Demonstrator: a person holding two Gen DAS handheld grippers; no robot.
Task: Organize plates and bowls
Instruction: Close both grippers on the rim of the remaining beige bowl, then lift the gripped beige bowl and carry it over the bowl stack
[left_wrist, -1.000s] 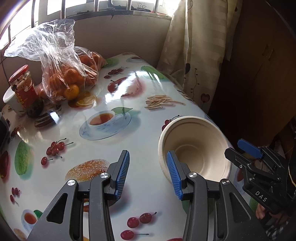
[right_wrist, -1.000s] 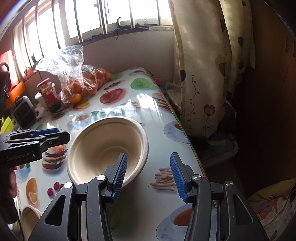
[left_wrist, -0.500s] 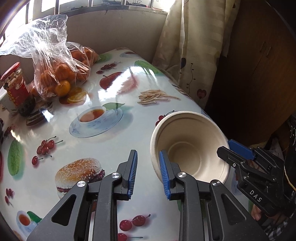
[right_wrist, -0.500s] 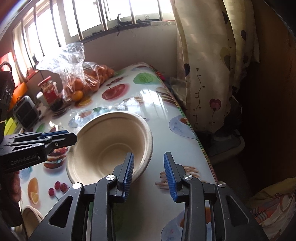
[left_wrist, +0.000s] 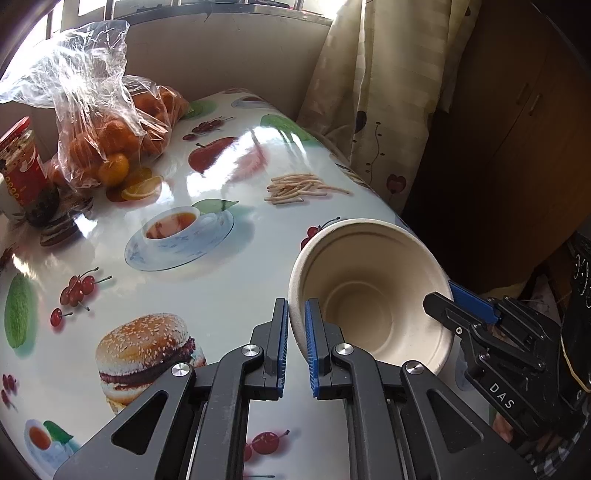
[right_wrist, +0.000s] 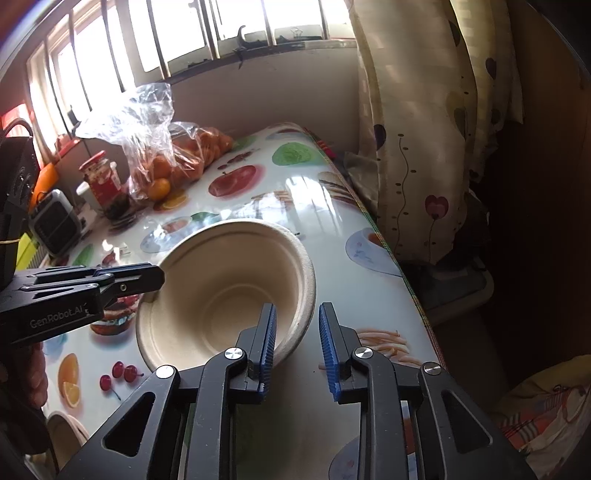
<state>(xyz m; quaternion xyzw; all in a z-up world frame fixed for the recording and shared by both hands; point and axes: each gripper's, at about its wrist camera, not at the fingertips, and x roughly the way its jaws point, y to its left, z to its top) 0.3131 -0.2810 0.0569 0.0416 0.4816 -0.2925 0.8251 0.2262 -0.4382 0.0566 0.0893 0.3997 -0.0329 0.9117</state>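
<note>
Left wrist: my left tongs (left_wrist: 296, 325) pinch the bowl (left_wrist: 369, 295) rim; right tongs (right_wrist: 297, 341) straddle it, half open. Next, lift and stack.

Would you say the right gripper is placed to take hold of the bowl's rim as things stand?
Probably yes. The right gripper is open with its fingers straddling the near rim of the bowl, one inside and one outside, and nothing lies between. The left gripper pinches the opposite rim, out of its way.

left wrist: close, faces bowl (left_wrist: 369, 291); right wrist: opposite rim; shared: bowl
</note>
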